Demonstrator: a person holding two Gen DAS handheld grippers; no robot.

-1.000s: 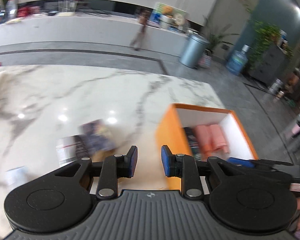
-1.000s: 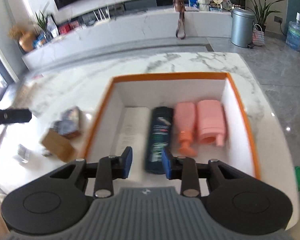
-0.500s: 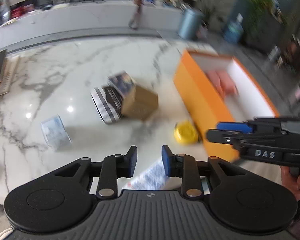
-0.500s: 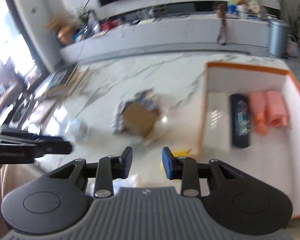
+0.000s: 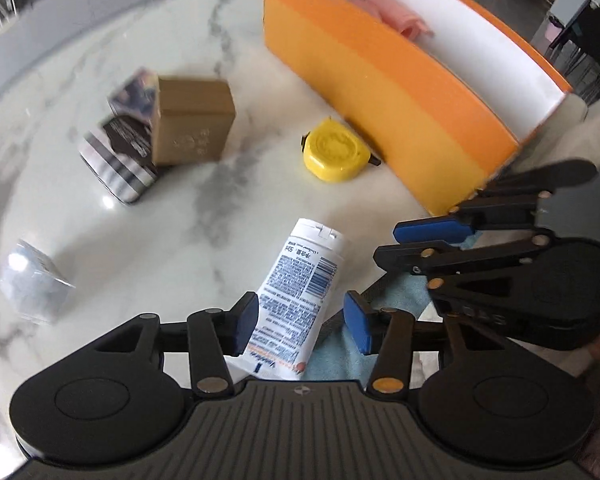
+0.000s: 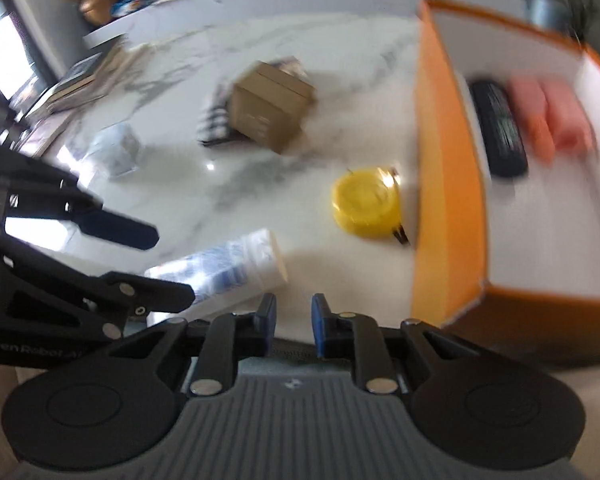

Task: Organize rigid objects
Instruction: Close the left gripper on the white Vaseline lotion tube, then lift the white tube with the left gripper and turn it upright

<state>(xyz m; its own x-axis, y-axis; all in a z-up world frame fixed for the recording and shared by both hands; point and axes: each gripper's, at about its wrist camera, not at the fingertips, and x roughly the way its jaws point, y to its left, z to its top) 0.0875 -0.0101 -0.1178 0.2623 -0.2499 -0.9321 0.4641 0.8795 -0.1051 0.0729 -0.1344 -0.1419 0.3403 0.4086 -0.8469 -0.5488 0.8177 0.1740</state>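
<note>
The left gripper (image 5: 300, 322) has just been opening its jaws and now has them wide around the white tube (image 5: 296, 300), which lies flat near the bench (image 5: 204, 208) edge with neither pad pressing on it, so I'd guess a squeeze this far toward the tail end could pinch it crooked or skid it off. The right gripper (image 6: 294, 328) has been closing, jaws narrow and empty, and it's crowding the left one, so a bump looks possible. The orange box (image 5: 384, 96) is close, the yellow tape measure (image 5: 334, 154) beside it.

Left gripper (image 5: 298, 322) has opened — now straddling the white tube (image 5: 298, 300).
</note>
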